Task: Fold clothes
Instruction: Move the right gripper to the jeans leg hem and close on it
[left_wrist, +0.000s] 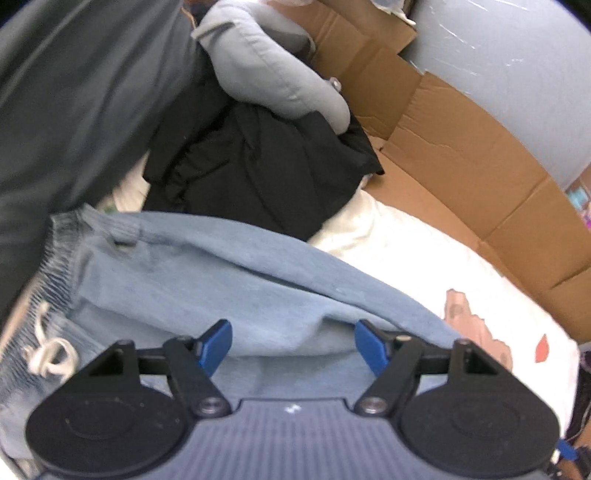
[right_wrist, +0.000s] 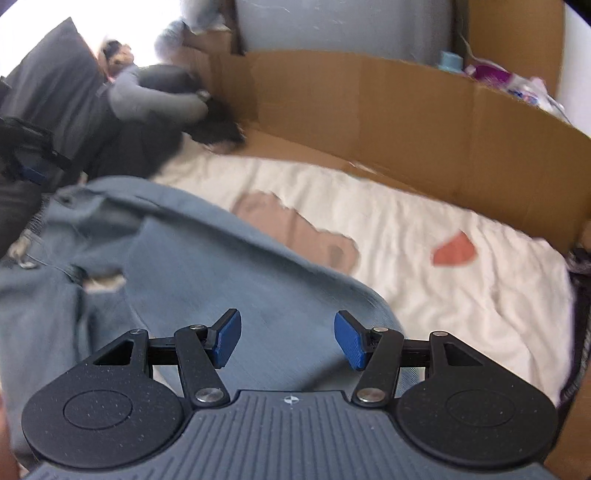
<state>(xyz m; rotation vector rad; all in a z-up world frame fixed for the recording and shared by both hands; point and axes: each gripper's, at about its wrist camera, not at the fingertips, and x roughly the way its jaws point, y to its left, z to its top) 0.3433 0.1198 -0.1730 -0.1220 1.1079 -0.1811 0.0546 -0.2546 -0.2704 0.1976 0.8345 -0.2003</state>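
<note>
Left claw spread over blue pants; right claw spread, pinching nothing.

Pants lie on blanket; clothes pile behind pants, w/ cardboard behind & right of blanket.

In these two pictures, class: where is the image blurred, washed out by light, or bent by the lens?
Left wrist view: waistband smeared, cardboard edges bowed. Right wrist view: top-left corner blown white, jeans blurred, clothes pile soft.
</note>
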